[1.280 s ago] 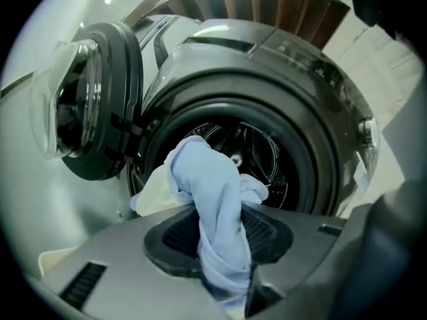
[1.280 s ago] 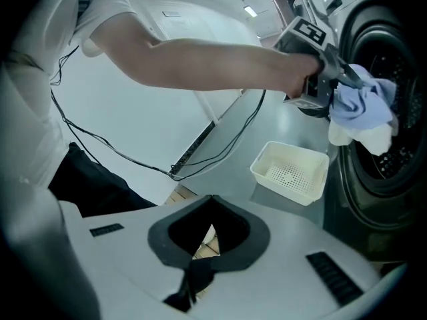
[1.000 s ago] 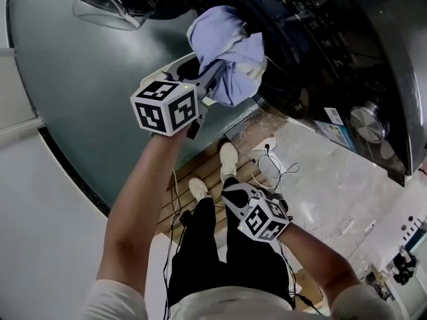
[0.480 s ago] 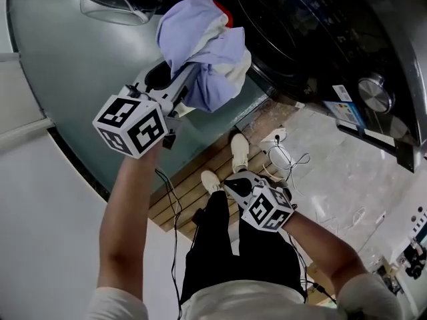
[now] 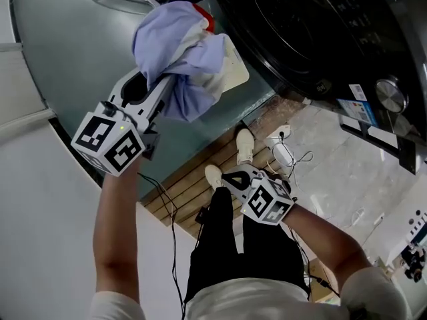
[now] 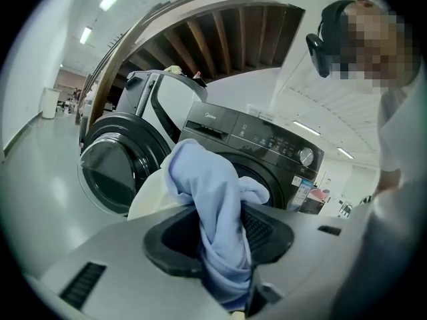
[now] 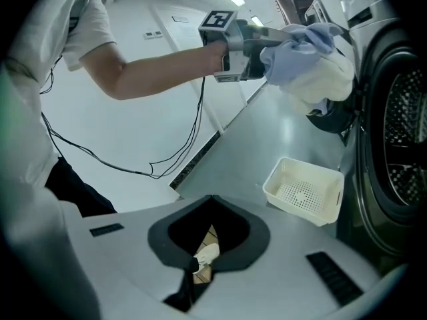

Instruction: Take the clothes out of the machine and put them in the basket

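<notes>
Holding a bundle of clothes [image 5: 177,45] clenched in the left gripper [image 5: 162,89], clear of the washing machine [image 5: 320,39] and high above the basket [image 7: 303,191], probably to drop it in. Right gripper [image 5: 231,178] closed, empty, parked low out of the way.

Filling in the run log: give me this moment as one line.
left gripper: shut on clothes, held aloft | right gripper: jaws together, empty | basket: empty, on floor beside machine
</notes>
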### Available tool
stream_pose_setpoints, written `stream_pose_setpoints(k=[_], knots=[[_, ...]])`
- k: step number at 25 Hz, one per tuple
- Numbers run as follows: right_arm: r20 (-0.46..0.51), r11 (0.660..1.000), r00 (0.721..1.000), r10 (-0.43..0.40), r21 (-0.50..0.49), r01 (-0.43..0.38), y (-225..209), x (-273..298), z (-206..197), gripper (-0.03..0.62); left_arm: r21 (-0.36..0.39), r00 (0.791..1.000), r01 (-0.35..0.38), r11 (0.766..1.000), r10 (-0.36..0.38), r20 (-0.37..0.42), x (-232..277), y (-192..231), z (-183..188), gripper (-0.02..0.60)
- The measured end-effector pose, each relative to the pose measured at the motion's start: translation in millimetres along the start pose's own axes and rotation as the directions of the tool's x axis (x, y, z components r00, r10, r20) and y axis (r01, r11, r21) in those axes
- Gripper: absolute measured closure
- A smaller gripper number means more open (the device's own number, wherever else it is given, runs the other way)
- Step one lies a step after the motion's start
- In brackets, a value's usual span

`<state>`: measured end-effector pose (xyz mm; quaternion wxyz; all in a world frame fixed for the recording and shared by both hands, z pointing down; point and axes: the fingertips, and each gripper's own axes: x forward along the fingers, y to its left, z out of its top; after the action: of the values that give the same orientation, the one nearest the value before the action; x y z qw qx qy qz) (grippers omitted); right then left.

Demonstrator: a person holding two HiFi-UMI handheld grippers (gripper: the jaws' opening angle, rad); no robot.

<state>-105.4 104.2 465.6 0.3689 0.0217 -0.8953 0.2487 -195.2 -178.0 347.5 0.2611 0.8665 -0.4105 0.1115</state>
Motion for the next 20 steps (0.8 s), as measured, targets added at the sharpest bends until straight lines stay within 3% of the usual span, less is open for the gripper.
stream_pose_setpoints(k=[8,20], knots=[[-0.018,0.999,0.999,0.034,-0.002,-0.034,2,12,4,0.591,-0.003,0.999,-0.029,1.000,0.029,-0.024,-15,21,-35,0.434],[-0.052,0.999,0.998,0.038,-0.006,-0.038,-15,16,1,0.591,-0.054,0.987,-0.056,0.997,0.047,-0.155,20,55,-118,0.431]])
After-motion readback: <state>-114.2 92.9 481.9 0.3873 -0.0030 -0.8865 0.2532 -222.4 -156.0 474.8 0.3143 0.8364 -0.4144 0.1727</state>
